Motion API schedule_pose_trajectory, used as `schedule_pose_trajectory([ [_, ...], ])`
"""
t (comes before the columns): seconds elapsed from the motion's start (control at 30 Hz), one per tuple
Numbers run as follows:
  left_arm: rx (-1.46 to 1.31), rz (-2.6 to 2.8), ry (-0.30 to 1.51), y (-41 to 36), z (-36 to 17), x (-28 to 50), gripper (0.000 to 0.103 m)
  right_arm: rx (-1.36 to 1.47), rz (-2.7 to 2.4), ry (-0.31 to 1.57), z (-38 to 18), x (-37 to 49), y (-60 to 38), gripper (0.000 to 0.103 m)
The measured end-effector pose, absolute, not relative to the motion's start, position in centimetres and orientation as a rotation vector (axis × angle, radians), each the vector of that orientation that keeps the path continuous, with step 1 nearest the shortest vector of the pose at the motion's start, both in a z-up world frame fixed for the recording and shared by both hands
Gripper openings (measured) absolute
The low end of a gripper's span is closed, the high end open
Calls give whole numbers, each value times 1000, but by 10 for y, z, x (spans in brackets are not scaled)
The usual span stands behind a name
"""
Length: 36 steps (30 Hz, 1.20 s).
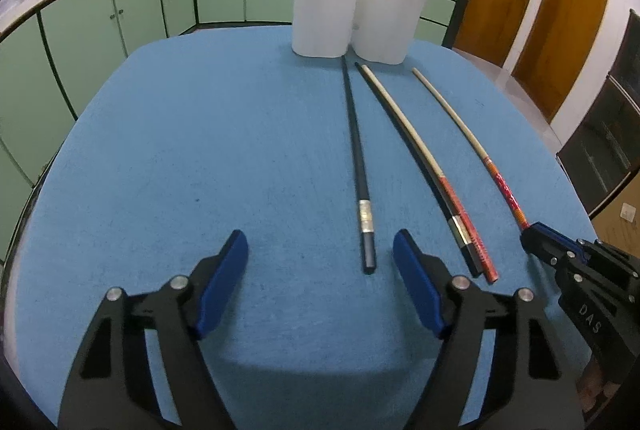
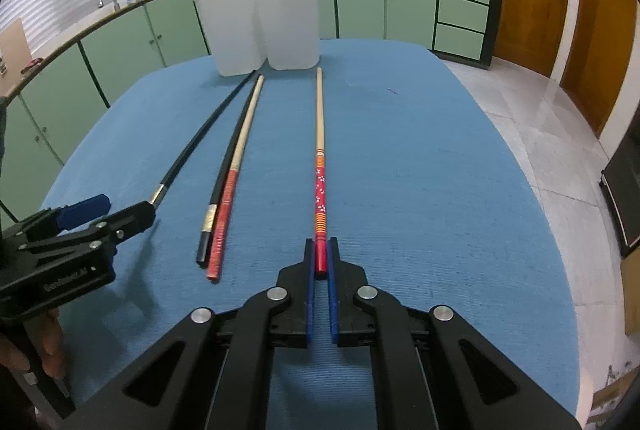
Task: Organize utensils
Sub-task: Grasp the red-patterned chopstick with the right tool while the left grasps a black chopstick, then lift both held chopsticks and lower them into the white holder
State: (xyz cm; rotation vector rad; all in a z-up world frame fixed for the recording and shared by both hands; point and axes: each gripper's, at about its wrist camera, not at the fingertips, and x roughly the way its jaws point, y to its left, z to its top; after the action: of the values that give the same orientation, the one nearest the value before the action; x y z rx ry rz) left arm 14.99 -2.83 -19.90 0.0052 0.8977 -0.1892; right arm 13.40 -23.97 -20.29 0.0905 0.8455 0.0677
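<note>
Several chopsticks lie on the blue table (image 1: pixel 200 150). A black chopstick with a silver band (image 1: pixel 360 166) lies between the fingers of my open left gripper (image 1: pixel 320 254), its butt end just ahead of them. Beside it lie a black chopstick and a red-handled one together (image 1: pixel 420 150). My right gripper (image 2: pixel 320 254) is shut on the butt of a red flowered chopstick (image 2: pixel 319 158), which rests on the table. A white two-part holder (image 1: pixel 356 10) stands at the far edge with chopsticks in each part; it also shows in the right wrist view (image 2: pixel 264 26).
Green kitchen cabinets (image 1: pixel 140 2) curve behind the table. Wooden doors (image 1: pixel 560 2) stand at the right. The left gripper shows at the left of the right wrist view (image 2: pixel 100 214). The table edge drops to a tiled floor (image 2: pixel 540 134) on the right.
</note>
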Motion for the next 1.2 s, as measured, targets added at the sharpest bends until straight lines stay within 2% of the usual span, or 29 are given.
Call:
schedule_pose_trajectory([
  [0.13, 33, -186, 897, -38, -200, 148, 59, 96, 69, 846, -203, 135, -240, 6],
  [0.37, 48, -179, 895, -48, -200, 147, 46, 94, 68, 847, -203, 135, -238, 6],
  [0.53, 44, -196, 893, -52, -199, 147, 14, 93, 68, 847, -204, 135, -238, 6],
  [0.6, 33, -202, 893, -50, -199, 147, 6, 97, 70, 847, -204, 135, -238, 6],
  [0.97, -58, -205, 897, -29, -200, 141, 6, 116, 82, 841, -205, 128, -245, 11],
  [1.2, -25, -197, 898, -37, -201, 142, 13, 90, 73, 842, -205, 131, -240, 13],
])
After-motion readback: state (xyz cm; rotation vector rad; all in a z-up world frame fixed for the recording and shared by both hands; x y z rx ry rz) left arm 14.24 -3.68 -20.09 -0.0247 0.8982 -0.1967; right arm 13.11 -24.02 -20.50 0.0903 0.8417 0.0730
